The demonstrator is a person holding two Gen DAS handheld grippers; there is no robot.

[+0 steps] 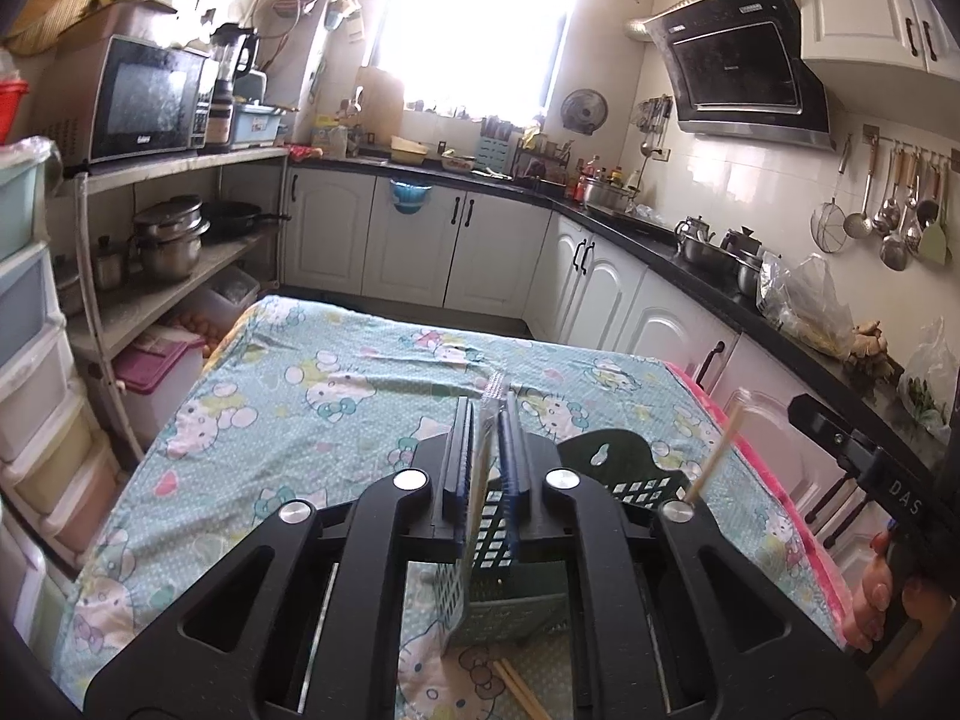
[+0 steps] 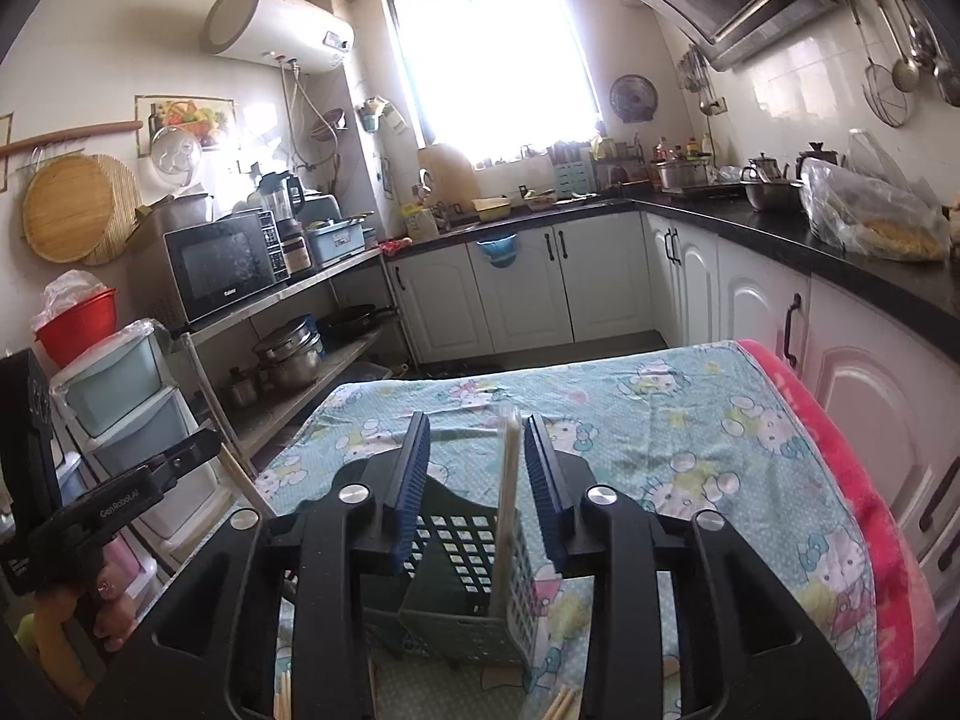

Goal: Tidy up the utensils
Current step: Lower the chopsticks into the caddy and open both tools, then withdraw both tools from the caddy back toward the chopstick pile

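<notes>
Table (image 1: 336, 372) under cartoon-print cloth, kitchen counters behind. Landmark: green perforated basket (image 2: 474, 588) standing upright on the cloth, open top facing up, near the table's front edge.

Basket: thin moulded plastic, judged light and a little flexible at the walls; likely to tip or slide on the soft cloth if knocked sideways. Best left alone or steadied by the rim.

Left gripper (image 1: 486, 450): directly above the basket, jaws nearly together, clamped on a chopstick (image 1: 480, 480) that runs down between the pads toward the basket. Whether its lower end is inside the basket or outside the near wall cannot be told.

Right gripper (image 2: 477, 456): also above the basket, jaws standing apart. Pale chopsticks (image 2: 507, 498) upright between the pads, close to the right-hand one, not pressed from both sides; lower ends appear to sit inside the basket, leaning on its wall. Seen from the left wrist view, the same sticks (image 1: 717, 456) slant just right of the basket.

More loose chopsticks (image 1: 519, 690) flat on the cloth, just in front of the basket.

Handling judgement: chopsticks stiff, very light, smooth, narrow; prone to swivel in a pinch taken near one end. Take hold near mid-length, pads square across the stick. For flat ones on the cloth, expect fabric to bunch; pinch low, and keep the pair together.
</notes>
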